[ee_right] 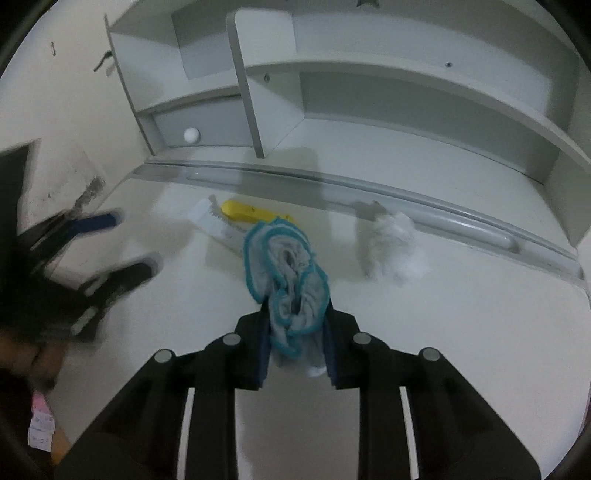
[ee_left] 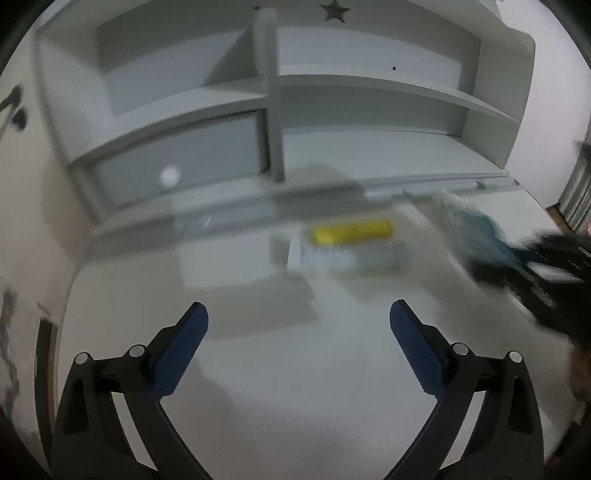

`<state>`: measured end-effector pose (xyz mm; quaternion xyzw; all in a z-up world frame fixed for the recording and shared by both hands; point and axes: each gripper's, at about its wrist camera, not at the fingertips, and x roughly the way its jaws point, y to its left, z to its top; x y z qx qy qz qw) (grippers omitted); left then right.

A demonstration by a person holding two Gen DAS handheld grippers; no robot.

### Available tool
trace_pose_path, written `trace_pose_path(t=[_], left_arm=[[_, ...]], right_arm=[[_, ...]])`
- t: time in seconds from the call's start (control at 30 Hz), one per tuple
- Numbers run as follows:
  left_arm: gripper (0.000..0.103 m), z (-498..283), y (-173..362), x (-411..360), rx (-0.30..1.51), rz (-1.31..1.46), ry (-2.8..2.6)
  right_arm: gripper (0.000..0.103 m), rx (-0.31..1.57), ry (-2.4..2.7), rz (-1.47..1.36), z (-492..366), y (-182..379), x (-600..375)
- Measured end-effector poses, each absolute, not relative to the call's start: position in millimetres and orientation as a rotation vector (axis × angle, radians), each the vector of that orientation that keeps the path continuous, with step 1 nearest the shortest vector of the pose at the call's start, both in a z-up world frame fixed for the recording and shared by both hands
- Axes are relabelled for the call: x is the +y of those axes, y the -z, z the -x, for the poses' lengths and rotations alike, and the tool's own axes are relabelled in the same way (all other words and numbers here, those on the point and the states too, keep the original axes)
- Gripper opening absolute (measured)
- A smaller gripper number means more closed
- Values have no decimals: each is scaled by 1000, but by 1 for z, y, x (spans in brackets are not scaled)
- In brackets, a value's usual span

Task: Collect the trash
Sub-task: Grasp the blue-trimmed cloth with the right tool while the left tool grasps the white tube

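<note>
Surface: white desk top (ee_right: 443, 332), matte, bare across the near half in both wrist views. A grey rounded rail (ee_right: 424, 210) runs along its back edge, in front of a white hutch (ee_right: 332, 74) with open shelves, an upright divider and a small grey drawer (ee_right: 207, 129) with a round white knob (ee_right: 191, 136). A dark star cutout (ee_left: 334, 11) sits at the hutch top. Wall (ee_right: 55, 92) left of the hutch is off-white, scuffed and stained near desk level. Lighting is dim; the left wrist view is motion-blurred.

Right gripper (ee_right: 297, 332): clenched on a grey cloth with teal edging (ee_right: 284, 266), bunched between the blue pads and sticking out ahead of the fingertips.

Left gripper (ee_left: 299, 332): fingers spread wide, nothing between them, hanging over bare desk.

Trash on the desk: a yellow wrapper (ee_right: 251, 212) lying flat near the rail, touching a white packet (ee_right: 210, 221) just beside it, both partly hidden behind the cloth in the right wrist view. A crumpled white tissue (ee_right: 395, 243) sits to the right of them, close to the rail, apart from the cloth.

Lower left corner of the right wrist view: pink and white paper (ee_right: 38, 424), too small to read.
</note>
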<state>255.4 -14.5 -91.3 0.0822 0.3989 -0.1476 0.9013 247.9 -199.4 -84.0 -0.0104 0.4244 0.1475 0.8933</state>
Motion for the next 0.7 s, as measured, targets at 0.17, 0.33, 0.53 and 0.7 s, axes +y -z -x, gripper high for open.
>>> trace_pose_path(t=[0.17,0.33,0.53,0.7], left_arm=[[96,-298,98,-40,832,-224,454],[96,-314,108,-58,879,-296,672],[96,-282,115,-64,935,-350,844],[96,-261,111,-70,938,-368,844]], right_arm=[[24,868,-285,1,-203,76,-229],[24,862,-225,-14,-173,70,-257],[24,854,-151,-46,-140,65,-290],[24,852,-107,-72,-122,64,-306]])
